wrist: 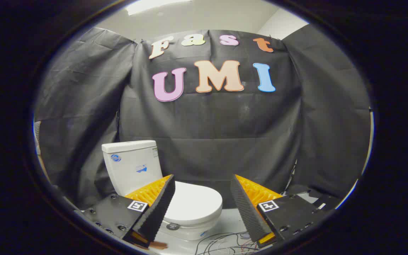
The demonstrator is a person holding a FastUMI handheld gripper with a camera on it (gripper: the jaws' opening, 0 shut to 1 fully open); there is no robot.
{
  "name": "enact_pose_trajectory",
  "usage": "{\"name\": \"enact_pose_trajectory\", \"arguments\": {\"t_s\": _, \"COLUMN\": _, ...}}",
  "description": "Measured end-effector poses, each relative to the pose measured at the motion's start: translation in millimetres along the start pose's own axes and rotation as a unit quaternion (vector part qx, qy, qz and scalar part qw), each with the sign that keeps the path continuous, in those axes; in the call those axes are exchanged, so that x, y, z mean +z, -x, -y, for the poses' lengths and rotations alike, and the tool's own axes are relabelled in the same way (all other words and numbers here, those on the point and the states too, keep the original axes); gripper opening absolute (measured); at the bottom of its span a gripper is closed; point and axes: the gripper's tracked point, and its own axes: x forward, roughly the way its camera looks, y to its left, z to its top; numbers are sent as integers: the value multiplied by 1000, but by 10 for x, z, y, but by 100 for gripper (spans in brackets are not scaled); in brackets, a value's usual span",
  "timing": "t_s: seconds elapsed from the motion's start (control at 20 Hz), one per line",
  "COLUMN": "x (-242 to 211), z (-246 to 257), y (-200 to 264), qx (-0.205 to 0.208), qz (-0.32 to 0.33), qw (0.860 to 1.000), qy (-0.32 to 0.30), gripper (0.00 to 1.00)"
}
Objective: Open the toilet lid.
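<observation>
A white toilet stands on the floor against the black cloth wall, its tank at the back left. The white lid lies flat and closed over the bowl, its front rounded edge facing right. My gripper is open, its two black ribbed pads with orange backs spread wide. The left finger overlaps the lid's near left side in the view, and the right finger sits apart to the right of the bowl. Nothing is between the fingers; the lid lies beyond them, lower down.
A tangle of thin cables lies on the pale floor in front of the toilet bowl. Black cloth walls close in behind and on both sides. Some dark equipment sits on the floor at the right, beyond the right finger.
</observation>
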Motion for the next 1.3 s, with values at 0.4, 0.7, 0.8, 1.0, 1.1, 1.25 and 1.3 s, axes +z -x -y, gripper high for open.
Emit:
{"name": "enact_pose_trajectory", "arguments": {"t_s": 0.4, "x": -20, "z": 3, "y": -10, "qx": 0, "qz": 0, "qw": 1000, "qy": 0, "gripper": 97}}
{"name": "enact_pose_trajectory", "arguments": {"t_s": 0.7, "x": -6, "z": 5, "y": -6, "qx": 0, "qz": 0, "qw": 1000, "qy": -1, "gripper": 96}}
{"name": "enact_pose_trajectory", "arguments": {"t_s": 0.8, "x": -9, "z": 10, "y": -6, "qx": 0, "qz": 0, "qw": 1000, "qy": -1, "gripper": 96}}
{"name": "enact_pose_trajectory", "arguments": {"t_s": 1.0, "x": -88, "z": -28, "y": -129, "qx": 0, "qz": -9, "qw": 1000, "qy": 1, "gripper": 95}}
{"name": "enact_pose_trajectory", "arguments": {"t_s": 1.1, "x": -116, "z": -18, "y": -322, "qx": 0, "qz": -19, "qw": 1000, "qy": 1, "gripper": 94}}
{"name": "enact_pose_trajectory", "arguments": {"t_s": 1.25, "x": -109, "z": -22, "y": -624, "qx": 1, "qz": -26, "qw": 1000, "qy": 2, "gripper": 92}}
{"name": "enact_pose_trajectory", "arguments": {"t_s": 1.3, "x": -86, "z": -44, "y": -684, "qx": 4, "qz": -22, "qw": 1000, "qy": 2, "gripper": 92}}
